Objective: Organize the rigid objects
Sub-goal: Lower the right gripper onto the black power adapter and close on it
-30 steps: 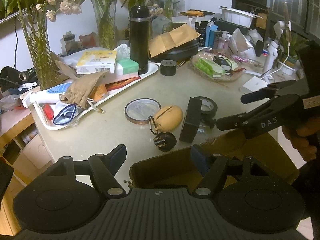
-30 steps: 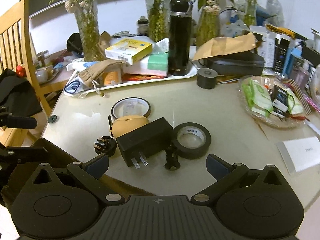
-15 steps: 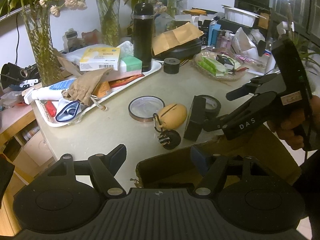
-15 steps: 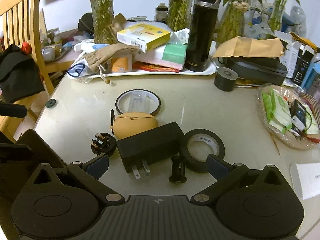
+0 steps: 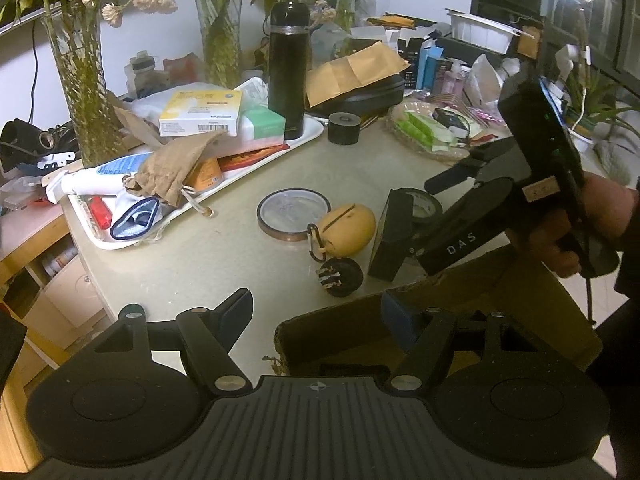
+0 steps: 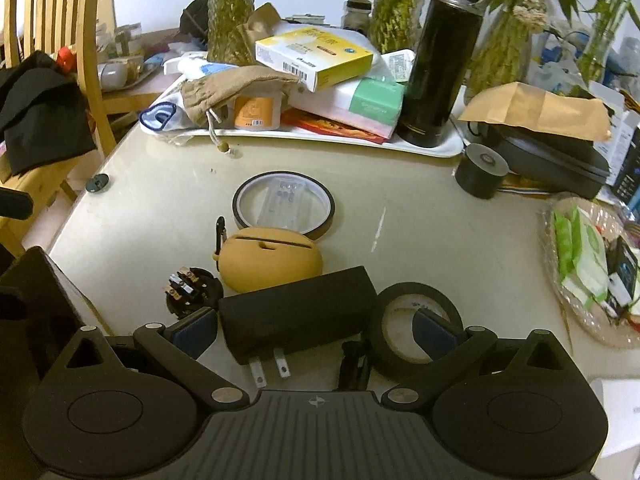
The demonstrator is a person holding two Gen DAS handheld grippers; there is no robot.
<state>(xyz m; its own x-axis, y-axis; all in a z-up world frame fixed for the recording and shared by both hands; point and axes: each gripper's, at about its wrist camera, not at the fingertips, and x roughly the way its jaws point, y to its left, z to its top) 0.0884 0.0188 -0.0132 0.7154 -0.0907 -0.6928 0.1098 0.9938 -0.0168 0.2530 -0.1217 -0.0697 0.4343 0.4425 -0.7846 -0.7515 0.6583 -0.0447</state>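
A black power adapter [image 6: 296,316] lies on the beige table between the open jaws of my right gripper [image 6: 316,330]; neither pad touches it. The right fingertip [image 6: 434,330] hangs over a black tape roll [image 6: 400,300]. Beside the adapter are a tan silicone case [image 6: 268,264], a round black plug [image 6: 192,292] and a brown-rimmed tape ring [image 6: 284,208]. In the left wrist view the right gripper [image 5: 420,220] comes in from the right over the adapter [image 5: 394,236]. My left gripper [image 5: 318,312] is open astride the corner of a cardboard box [image 5: 360,320], one finger inside it.
A white tray [image 6: 440,146] at the back holds boxes, a cloth pouch and a black flask [image 6: 440,60]. A small black cylinder [image 6: 482,174], a dark case under brown paper and a basket of packets [image 6: 592,264] stand to the right. Vases and a wooden chair [image 6: 92,60] border the table.
The right gripper has moved in and down over the adapter and rolled a little, so the adapter now sits between its jaws. The left gripper has stayed still.
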